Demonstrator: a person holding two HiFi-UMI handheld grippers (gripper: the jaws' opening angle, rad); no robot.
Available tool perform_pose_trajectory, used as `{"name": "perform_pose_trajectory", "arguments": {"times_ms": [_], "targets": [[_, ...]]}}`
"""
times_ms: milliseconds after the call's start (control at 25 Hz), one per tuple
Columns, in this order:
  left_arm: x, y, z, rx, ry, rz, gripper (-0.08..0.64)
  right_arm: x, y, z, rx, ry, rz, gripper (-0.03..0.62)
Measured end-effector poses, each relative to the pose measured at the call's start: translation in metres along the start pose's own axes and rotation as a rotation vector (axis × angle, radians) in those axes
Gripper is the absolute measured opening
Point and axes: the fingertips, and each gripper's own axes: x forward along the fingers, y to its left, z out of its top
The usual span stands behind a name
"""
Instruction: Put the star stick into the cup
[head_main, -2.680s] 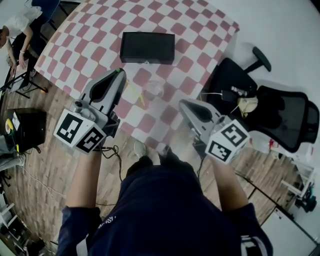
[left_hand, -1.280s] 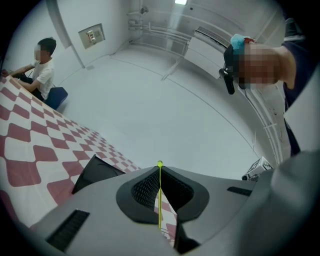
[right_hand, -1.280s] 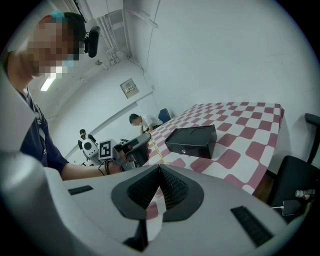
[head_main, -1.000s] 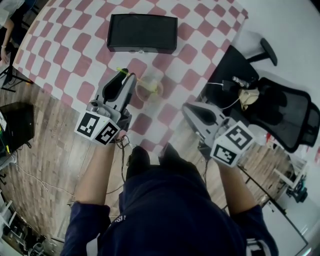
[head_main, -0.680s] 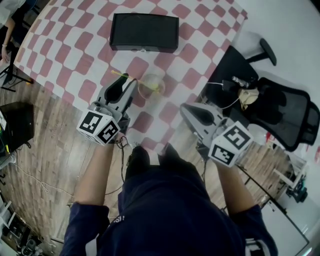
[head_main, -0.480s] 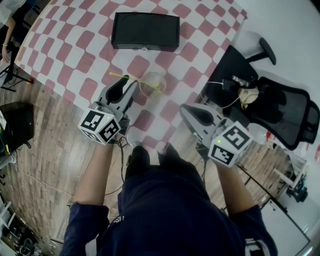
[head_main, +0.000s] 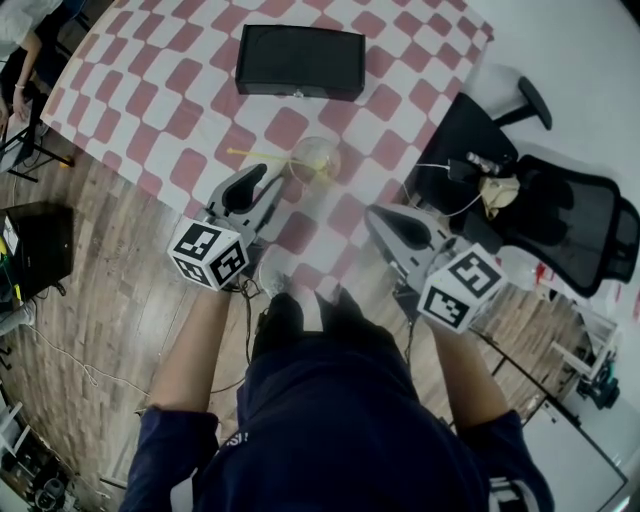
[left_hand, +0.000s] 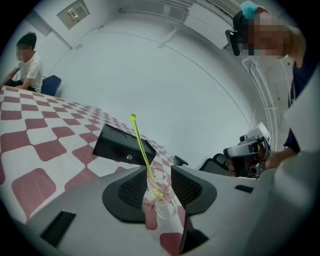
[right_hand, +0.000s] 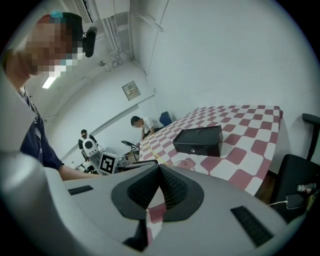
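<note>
Star stick (head_main: 262, 158) is in the clear cup (head_main: 314, 158) on the checkered desk (head_main: 150, 90). Its bottom end is inside and the long end leans out over the rim to the left. My left gripper (head_main: 272, 180) has just been opening its jaws, and they stand wide apart now just beside the cup, with the pads pressing on nothing. Right gripper (head_main: 378, 213) hangs by the desk edge, jaws closed on nothing. A black box (head_main: 300, 61) sits behind the cup.
</note>
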Motion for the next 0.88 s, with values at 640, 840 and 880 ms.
{"name": "perform_pose_trajectory", "arguments": {"times_ms": [640,840,880], "targets": [[-0.046,-0.058,0.050,0.106,-0.020,-0.037,0.043,-0.026,0.035,0.027,-0.056,-0.104,0.015,0.015],[-0.056,-0.084,0.061,0.144,-0.008,-0.061,0.032,-0.033,0.046,0.035,-0.072,-0.143,0.026,0.015],[-0.058,-0.090,0.064,0.152,-0.010,-0.065,0.031,-0.035,0.047,0.037,-0.075,-0.150,0.027,0.015]]}}
